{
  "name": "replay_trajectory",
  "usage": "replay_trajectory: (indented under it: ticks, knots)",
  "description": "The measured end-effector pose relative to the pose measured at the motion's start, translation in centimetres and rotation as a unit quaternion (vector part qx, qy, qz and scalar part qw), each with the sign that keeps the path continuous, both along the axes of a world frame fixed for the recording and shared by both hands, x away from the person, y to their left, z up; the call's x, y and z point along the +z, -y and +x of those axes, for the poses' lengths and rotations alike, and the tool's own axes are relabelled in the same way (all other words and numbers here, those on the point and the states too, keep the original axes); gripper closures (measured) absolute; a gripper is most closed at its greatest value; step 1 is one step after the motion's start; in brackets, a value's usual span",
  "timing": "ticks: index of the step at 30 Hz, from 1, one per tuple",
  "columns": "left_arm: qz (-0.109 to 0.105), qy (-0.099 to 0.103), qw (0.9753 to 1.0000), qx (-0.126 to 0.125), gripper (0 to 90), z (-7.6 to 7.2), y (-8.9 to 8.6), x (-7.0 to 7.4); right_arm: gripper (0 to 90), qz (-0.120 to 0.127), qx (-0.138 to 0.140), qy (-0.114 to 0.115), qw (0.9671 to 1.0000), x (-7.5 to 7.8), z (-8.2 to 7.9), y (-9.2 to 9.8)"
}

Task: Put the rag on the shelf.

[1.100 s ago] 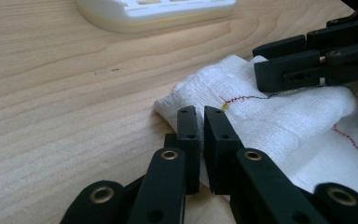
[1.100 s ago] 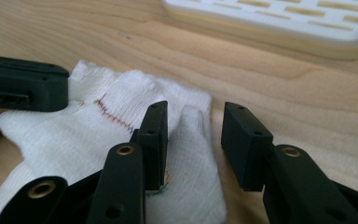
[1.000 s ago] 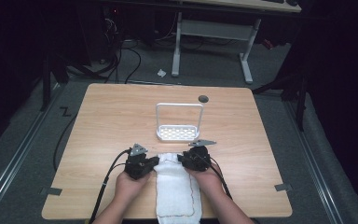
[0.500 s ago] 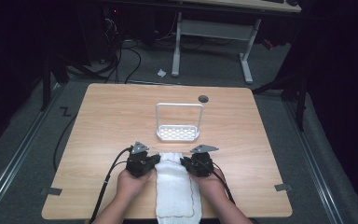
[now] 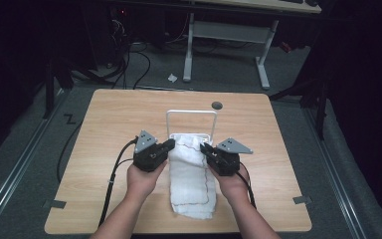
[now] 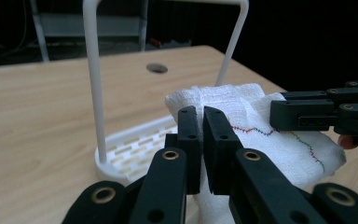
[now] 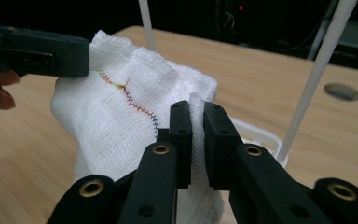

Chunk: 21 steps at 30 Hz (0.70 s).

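Observation:
A white folded cloth [image 5: 191, 174] with coloured zigzag stitching lies lengthwise on the wooden table [image 5: 104, 129], its far end lifted. My left gripper [image 5: 171, 145] is shut on the cloth's far left corner, and my right gripper [image 5: 204, 148] is shut on its far right corner. In the left gripper view the cloth [image 6: 265, 135] bunches past my left gripper [image 6: 201, 116], and the other gripper pinches it at the right. The right gripper view has a fold of cloth [image 7: 135, 107] squeezed in my right gripper [image 7: 196, 114]. The raised end hangs just in front of a white wire rack [image 5: 191, 124].
The rack has a tall hoop handle [image 6: 93, 70] and a slotted base [image 6: 135, 144]. A round cable hole [image 5: 217, 105] lies in the table beyond it. Black cables [image 5: 117, 169] trail from the left gripper over the table's near left. Desk legs [image 5: 189, 45] stand on the floor behind.
Both grippers have lifted the cloth's far end and carried it forward toward the rack. The cloth's far end was flat on the table a second ago and is now raised.

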State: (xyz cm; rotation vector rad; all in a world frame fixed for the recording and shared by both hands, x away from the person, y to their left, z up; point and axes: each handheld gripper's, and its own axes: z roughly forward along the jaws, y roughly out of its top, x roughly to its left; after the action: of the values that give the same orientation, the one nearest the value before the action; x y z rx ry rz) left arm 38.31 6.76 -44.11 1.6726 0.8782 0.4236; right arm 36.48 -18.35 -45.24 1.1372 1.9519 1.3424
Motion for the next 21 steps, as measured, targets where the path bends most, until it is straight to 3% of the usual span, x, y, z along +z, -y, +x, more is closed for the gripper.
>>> replay_trajectory:
  ticks: [6,12,21]
  knots:
    - [-0.023,0.039,0.999,0.007,86.0,0.1,-0.1,2.7,83.2,0.013,-0.007,0.041,0.999,2.6,0.1,0.0]
    - [-0.045,0.079,0.9958,0.013,86.0,0.0,-0.2,5.0,83.1,0.022,-0.01,0.075,0.9969,4.9,0.1,-0.2]
    - [-0.055,0.108,0.9924,0.019,86.1,0.0,-0.2,7.4,83.1,0.033,-0.013,0.104,0.994,7.8,0.2,-0.3]
